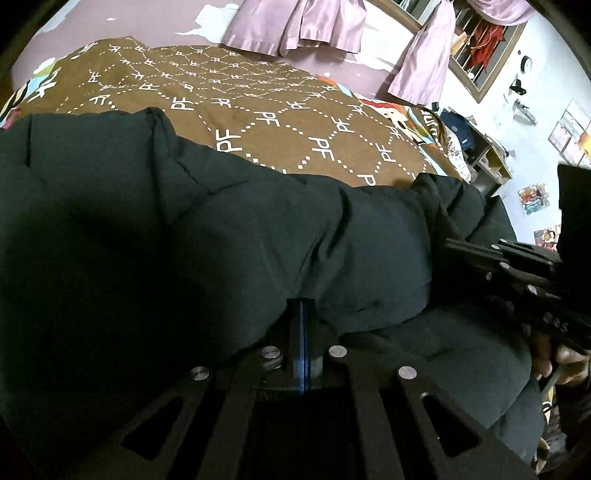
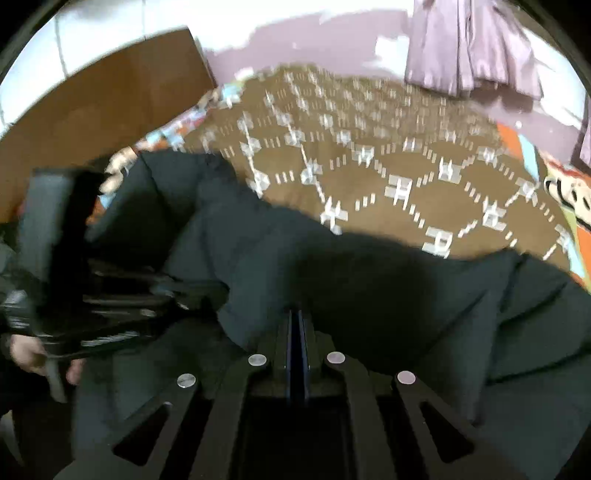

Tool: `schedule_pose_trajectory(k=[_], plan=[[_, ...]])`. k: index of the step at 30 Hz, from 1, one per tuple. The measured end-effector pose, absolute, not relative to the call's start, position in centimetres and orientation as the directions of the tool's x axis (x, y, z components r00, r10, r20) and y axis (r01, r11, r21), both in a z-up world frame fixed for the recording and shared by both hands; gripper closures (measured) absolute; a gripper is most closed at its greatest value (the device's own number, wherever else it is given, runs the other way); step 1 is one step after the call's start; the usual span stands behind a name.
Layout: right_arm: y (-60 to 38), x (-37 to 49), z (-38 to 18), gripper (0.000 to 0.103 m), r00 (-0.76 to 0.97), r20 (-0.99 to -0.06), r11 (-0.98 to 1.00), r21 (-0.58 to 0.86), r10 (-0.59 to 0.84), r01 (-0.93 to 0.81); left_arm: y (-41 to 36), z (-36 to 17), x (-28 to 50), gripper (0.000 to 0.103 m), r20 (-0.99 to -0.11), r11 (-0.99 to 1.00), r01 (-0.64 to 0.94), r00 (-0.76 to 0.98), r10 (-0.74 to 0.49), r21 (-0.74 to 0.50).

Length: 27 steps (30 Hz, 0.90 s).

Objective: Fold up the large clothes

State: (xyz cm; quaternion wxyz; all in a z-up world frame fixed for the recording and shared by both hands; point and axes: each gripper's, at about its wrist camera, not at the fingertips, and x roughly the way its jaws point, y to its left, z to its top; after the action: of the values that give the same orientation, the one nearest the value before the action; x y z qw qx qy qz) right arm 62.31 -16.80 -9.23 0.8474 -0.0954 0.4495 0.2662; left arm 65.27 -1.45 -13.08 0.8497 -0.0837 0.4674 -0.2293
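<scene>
The dark padded jacket lies across the near part of the bed, on a brown bedspread printed with white dotted diamonds and letters. Its long axis runs left to right in both wrist views; which end is the collar and which the hem cannot be determined. The left gripper has its jaws clenched on a fold of the jacket, with the tips buried in the fabric. The right gripper has its jaws pressed together, the tips at the edge of a jacket fold; whether fabric is pinched between them cannot be determined. The right wrist view is motion-blurred. The jacket is cut off by the lower and side edges of both frames. Pink curtains hang beyond the bed.
</scene>
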Motion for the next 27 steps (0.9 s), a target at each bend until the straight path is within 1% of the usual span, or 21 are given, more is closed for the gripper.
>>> schedule_pose_trajectory(k=[4,6,9,12,14,17,18,19,23,27], plan=[[-17.6,63.4,-11.7,0.103,0.385,-0.848,0.859,0.147,0.365,-0.491,-1.2,-13.2,65.1,0.102,-0.755,0.879,0.307,0.454,-0.472,-0.365],[-17.5,63.7,-12.3,0.103,0.384,-0.853,0.865,0.141,0.354,-0.482,-1.3,-13.4,65.1,0.102,-0.761,0.881,0.308,0.450,-0.467,-0.358],[-17.3,63.0,-12.4,0.103,0.411,-0.847,0.866,0.110,0.338,-0.487,-1.4,-13.6,64.9,0.102,-0.776,0.889,0.307,0.443,-0.450,-0.340],[-18.1,62.6,-11.0,0.103,0.432,-0.828,0.872,0.128,0.356,-0.473,-1.6,-13.7,64.9,0.102,-0.781,0.893,0.307,0.442,-0.441,-0.330],[-19.3,61.7,-9.5,0.103,0.480,-0.811,0.891,0.107,0.335,-0.442,-1.8,-13.7,65.0,0.102,-0.779,0.892,0.309,0.445,-0.442,-0.330],[-21.0,61.1,-8.2,0.103,0.516,-0.815,0.918,0.047,0.263,-0.393,-1.7,-13.7,64.8,0.102,-0.771,0.890,0.312,0.454,-0.447,-0.332],[-21.6,61.2,-8.0,0.099,0.543,-0.816,0.935,-0.010,0.197,-0.355,-1.7,-13.7,64.8,0.102,-0.770,0.890,0.312,0.454,-0.448,-0.333],[-21.8,61.5,-8.2,0.099,0.554,-0.817,0.941,-0.044,0.159,-0.335,-1.6,-13.7,64.8,0.102,-0.769,0.889,0.312,0.455,-0.449,-0.334],[-23.0,63.0,-10.6,0.100,0.505,-0.842,0.946,0.017,0.188,-0.324,-1.6,-13.7,64.8,0.102,-0.770,0.890,0.312,0.455,-0.447,-0.332],[-22.0,63.1,-11.4,0.100,0.518,-0.843,0.943,-0.045,0.142,-0.331,-1.8,-13.7,64.7,0.102,-0.777,0.897,0.310,0.459,-0.430,-0.314]])
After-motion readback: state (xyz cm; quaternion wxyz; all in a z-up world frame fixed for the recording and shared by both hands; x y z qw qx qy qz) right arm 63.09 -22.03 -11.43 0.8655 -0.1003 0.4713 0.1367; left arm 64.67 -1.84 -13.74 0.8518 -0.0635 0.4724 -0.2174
